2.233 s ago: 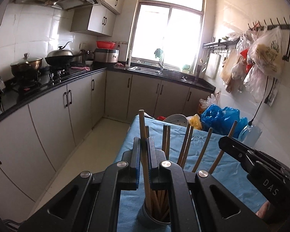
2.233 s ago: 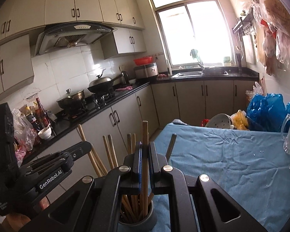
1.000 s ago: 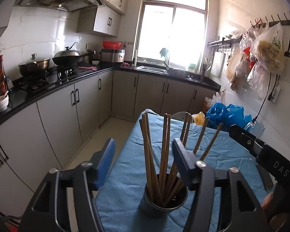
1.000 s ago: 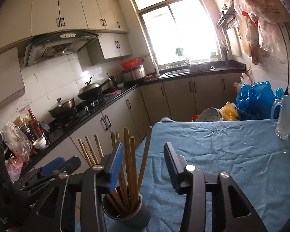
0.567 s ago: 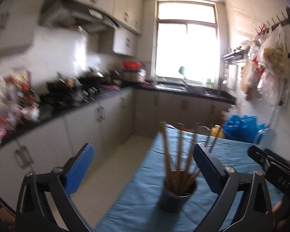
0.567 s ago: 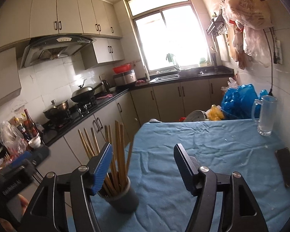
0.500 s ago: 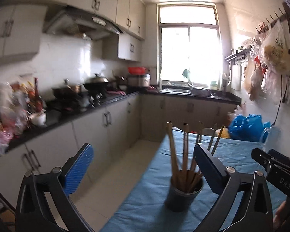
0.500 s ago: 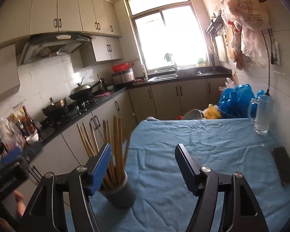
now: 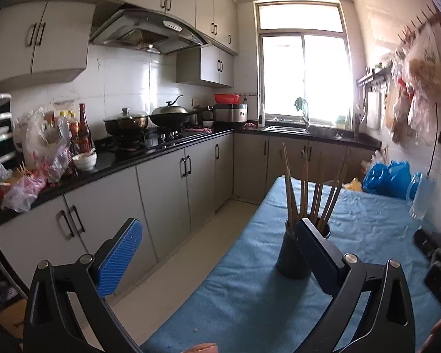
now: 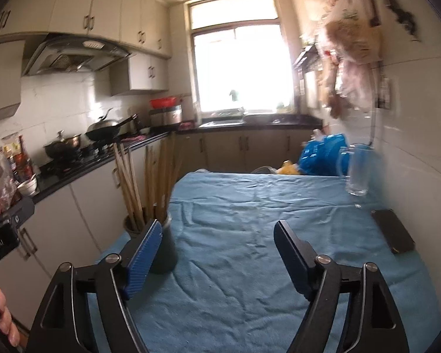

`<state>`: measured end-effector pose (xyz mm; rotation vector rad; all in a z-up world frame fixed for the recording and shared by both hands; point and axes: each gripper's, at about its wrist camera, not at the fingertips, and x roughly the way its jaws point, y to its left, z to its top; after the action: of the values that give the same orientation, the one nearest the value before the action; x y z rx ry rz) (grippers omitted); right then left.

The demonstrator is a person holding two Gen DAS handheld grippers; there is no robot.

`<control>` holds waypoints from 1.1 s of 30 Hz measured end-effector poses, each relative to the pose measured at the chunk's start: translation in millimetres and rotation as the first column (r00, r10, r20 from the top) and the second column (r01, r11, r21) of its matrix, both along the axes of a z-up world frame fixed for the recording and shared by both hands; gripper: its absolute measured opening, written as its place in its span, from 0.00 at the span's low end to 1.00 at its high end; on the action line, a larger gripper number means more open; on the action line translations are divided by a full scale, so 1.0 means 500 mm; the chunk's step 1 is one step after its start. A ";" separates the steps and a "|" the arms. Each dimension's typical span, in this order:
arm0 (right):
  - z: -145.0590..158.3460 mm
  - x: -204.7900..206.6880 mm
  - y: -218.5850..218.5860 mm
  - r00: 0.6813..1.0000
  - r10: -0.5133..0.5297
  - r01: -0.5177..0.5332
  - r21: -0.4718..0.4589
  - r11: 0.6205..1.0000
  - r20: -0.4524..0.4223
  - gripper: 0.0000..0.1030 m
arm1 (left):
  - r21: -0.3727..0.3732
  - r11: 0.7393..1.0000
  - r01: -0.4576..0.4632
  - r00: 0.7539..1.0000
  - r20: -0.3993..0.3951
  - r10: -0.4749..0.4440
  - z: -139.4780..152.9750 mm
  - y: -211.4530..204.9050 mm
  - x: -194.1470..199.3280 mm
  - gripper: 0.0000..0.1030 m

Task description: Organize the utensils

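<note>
A dark round cup (image 9: 291, 260) stands near the left edge of the table with the blue cloth (image 9: 367, 235). Several wooden chopsticks (image 9: 304, 188) stand upright in it. My left gripper (image 9: 217, 235) is open and empty, drawn back from the cup, whose right side its right finger partly covers. In the right wrist view the cup (image 10: 167, 250) and chopsticks (image 10: 145, 182) sit behind the left finger of my right gripper (image 10: 217, 235), which is open and empty above the cloth (image 10: 250, 229).
A glass mug (image 10: 357, 170) and a dark phone (image 10: 392, 231) lie at the table's right side by the wall. Blue bags (image 10: 320, 154) sit beyond the far end. Kitchen counter with pots (image 9: 126, 123) runs along the left. Floor lies between counter and table.
Both grippers let go of the chopsticks they held in the cup, opened wide, and pulled back from it. The chopsticks stay in the cup.
</note>
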<state>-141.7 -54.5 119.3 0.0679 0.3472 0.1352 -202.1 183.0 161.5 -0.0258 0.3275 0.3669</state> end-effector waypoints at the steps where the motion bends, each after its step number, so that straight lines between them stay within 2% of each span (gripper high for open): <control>1: -0.003 -0.012 -0.006 1.000 -0.019 0.019 0.004 1.000 0.010 0.83 | 0.011 1.000 0.002 1.000 -0.003 -0.002 -0.003 -0.005 0.001 1.00; 3: -0.003 -0.026 -0.015 0.999 -0.036 0.036 0.011 0.999 0.016 0.85 | 0.023 1.000 0.018 1.000 -0.018 -0.018 -0.014 -0.015 -0.005 1.00; 7: -0.016 -0.049 -0.018 0.999 -0.047 0.047 -0.005 0.999 0.011 0.86 | -0.027 0.997 0.078 0.994 -0.077 -0.080 -0.044 -0.021 -0.016 1.00; 11: -0.025 -0.065 -0.003 0.999 -0.046 0.047 -0.036 0.998 0.011 0.86 | -0.029 0.995 0.094 0.989 -0.110 -0.096 -0.061 -0.033 -0.024 1.00; 19: -0.027 -0.070 0.010 0.999 -0.031 0.031 -0.048 0.998 0.014 0.88 | -0.032 0.995 0.096 0.989 -0.109 -0.099 -0.052 -0.033 -0.027 1.00; 23: -0.026 -0.072 0.016 1.000 -0.025 0.025 -0.055 0.998 0.016 0.89 | -0.045 0.993 0.110 0.984 -0.135 -0.115 -0.044 -0.033 -0.029 1.00; 33: -0.026 -0.070 0.026 1.000 -0.020 0.021 -0.065 0.998 0.020 0.89 | -0.048 0.992 0.113 0.986 -0.114 -0.118 -0.027 -0.030 -0.038 1.00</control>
<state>-176.8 -41.6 106.5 0.0058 0.3316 0.1042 -221.3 168.1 148.0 -0.0258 0.4505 0.2470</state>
